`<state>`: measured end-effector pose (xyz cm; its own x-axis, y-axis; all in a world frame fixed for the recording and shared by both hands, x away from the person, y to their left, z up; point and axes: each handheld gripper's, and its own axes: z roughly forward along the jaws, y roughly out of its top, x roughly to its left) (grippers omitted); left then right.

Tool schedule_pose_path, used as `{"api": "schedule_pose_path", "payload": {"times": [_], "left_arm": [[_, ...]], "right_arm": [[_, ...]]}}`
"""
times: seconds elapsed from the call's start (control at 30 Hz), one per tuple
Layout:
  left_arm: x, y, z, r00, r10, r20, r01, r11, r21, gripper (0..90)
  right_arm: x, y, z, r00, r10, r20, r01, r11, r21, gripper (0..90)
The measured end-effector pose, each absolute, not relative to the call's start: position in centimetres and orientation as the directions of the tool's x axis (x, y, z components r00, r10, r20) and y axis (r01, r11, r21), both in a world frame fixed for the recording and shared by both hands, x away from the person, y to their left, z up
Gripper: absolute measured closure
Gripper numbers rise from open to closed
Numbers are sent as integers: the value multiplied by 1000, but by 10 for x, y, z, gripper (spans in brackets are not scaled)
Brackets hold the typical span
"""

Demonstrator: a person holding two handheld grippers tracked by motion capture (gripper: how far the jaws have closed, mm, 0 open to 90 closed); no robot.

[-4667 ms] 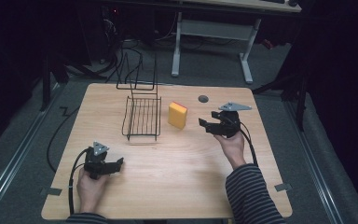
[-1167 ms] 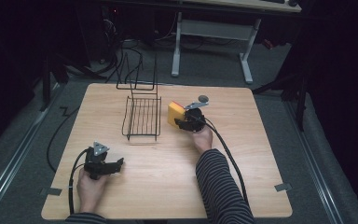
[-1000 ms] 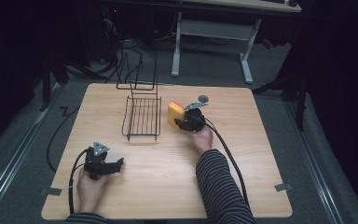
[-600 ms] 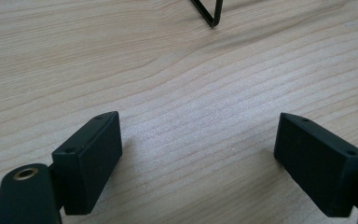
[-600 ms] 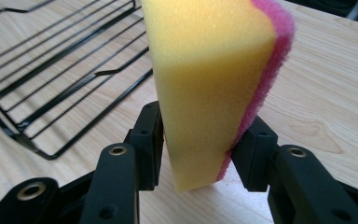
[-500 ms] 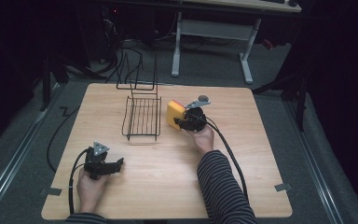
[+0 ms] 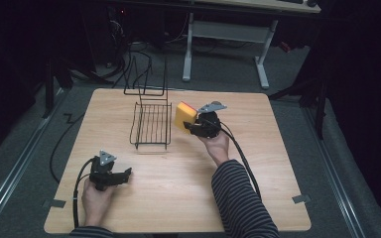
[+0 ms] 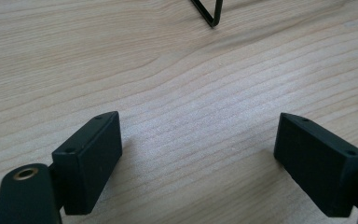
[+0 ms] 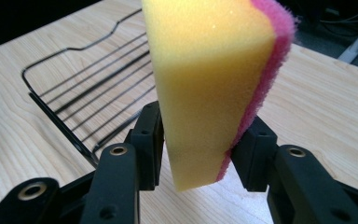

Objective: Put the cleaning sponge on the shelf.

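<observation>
A yellow sponge (image 7: 184,115) with a pink scouring side (image 9: 265,79) is lifted off the table, pinched upright in my right gripper (image 7: 190,128) just right of the black wire rack (image 7: 152,125). In the right gripper view the jaws squeeze the sponge (image 9: 205,88) near its lower end, and the rack (image 9: 88,88) lies to the left behind it. My left gripper (image 7: 125,173) rests near the table's front left, open, with bare wood between its fingers (image 8: 93,158).
The wooden table (image 7: 278,163) has free room in front and to the right. A second black wire frame (image 7: 146,74) stands at the far edge behind the rack. A rack corner (image 8: 209,11) shows in the left gripper view. Desk legs and cables lie on the floor beyond.
My right gripper came in from the right, closed on the sponge and lifted it slightly, tilting it toward the rack. The left gripper has stayed put.
</observation>
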<state>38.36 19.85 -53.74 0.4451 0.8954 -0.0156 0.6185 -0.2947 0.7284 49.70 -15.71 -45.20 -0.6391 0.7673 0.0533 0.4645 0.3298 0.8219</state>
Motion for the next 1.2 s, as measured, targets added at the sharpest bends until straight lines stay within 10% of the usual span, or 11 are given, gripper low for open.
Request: {"api": "schedule_pose_path", "payload": {"times": [1.2], "left_arm": [[384,199,-537,446,895,-16,619,-296,728,158]], "right_arm": [[498,-104,-430,-715,699,22,402,385,831,586]]}}
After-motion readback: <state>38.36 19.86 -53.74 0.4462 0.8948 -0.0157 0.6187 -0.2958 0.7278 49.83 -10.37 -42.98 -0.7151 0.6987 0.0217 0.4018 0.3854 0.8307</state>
